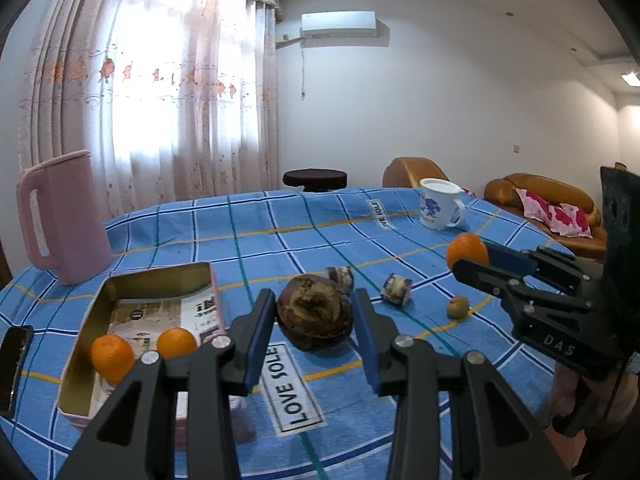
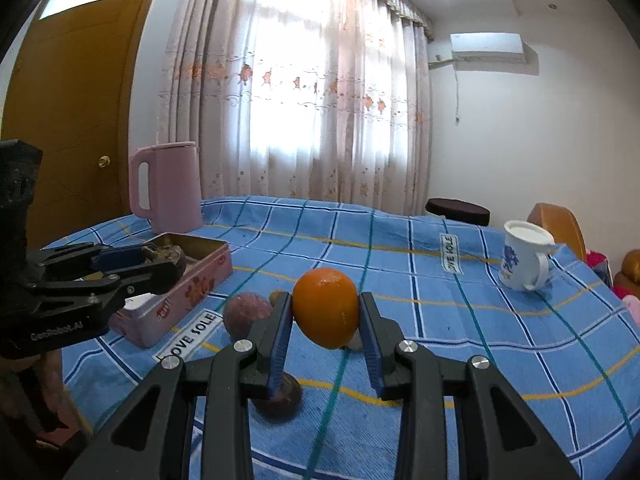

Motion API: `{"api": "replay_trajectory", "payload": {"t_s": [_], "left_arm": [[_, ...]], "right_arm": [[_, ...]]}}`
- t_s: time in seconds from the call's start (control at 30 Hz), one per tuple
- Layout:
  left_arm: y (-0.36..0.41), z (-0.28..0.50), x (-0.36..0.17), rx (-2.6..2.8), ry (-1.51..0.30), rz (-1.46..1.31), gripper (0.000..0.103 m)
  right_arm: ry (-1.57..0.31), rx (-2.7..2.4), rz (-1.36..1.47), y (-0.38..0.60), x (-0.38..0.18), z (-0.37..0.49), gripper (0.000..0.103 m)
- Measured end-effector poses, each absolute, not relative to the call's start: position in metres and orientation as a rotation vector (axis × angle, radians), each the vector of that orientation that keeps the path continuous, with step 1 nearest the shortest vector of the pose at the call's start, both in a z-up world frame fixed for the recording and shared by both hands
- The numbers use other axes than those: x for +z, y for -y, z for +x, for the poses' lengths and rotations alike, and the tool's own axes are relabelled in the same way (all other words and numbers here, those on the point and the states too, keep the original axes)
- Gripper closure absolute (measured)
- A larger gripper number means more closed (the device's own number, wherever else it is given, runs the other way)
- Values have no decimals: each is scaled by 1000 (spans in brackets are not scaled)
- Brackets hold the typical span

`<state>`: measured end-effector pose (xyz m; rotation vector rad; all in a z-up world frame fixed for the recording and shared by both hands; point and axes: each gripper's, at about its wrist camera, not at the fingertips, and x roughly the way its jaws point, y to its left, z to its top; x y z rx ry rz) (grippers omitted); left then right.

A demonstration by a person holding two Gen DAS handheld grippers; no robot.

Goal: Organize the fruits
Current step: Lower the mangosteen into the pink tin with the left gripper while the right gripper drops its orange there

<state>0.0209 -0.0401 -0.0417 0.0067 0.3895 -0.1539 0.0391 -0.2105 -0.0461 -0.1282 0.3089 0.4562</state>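
My left gripper (image 1: 315, 312) is shut on a dark brown wrinkled fruit (image 1: 315, 312) and holds it above the blue checked cloth, just right of the pink tin box (image 1: 96, 312). Two oranges (image 1: 112, 358) (image 1: 177, 342) lie in the box. My right gripper (image 2: 325, 312) is shut on an orange (image 2: 325, 312) above the cloth; it also shows in the left wrist view (image 1: 467, 254). In the right wrist view the left gripper (image 2: 166, 258) hovers over the tin box (image 2: 188, 284). Two purple-brown fruits (image 2: 246, 314) (image 2: 280, 400) lie on the cloth beneath my right gripper.
A pink jug (image 1: 64, 216) stands behind the box. A white mug (image 1: 438, 204) stands at the far right. Two small wrapped pieces (image 1: 341, 278) (image 1: 396, 288) and a small brown fruit (image 1: 457, 306) lie mid-table. A dark phone (image 1: 14, 368) lies at the left edge.
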Motion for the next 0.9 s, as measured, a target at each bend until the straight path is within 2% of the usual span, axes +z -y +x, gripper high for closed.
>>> {"api": "replay_trajectory", "payload": {"t_s": [0.43,0.9], "left_arm": [[-20,25,-35,-2,-414,-57,62],[-75,35,-48,95,-466,-116,62]], "right_arm": [[-285,593,-202,147,-18,51,68],[-326,748,-227,69,-14,71,68]]}}
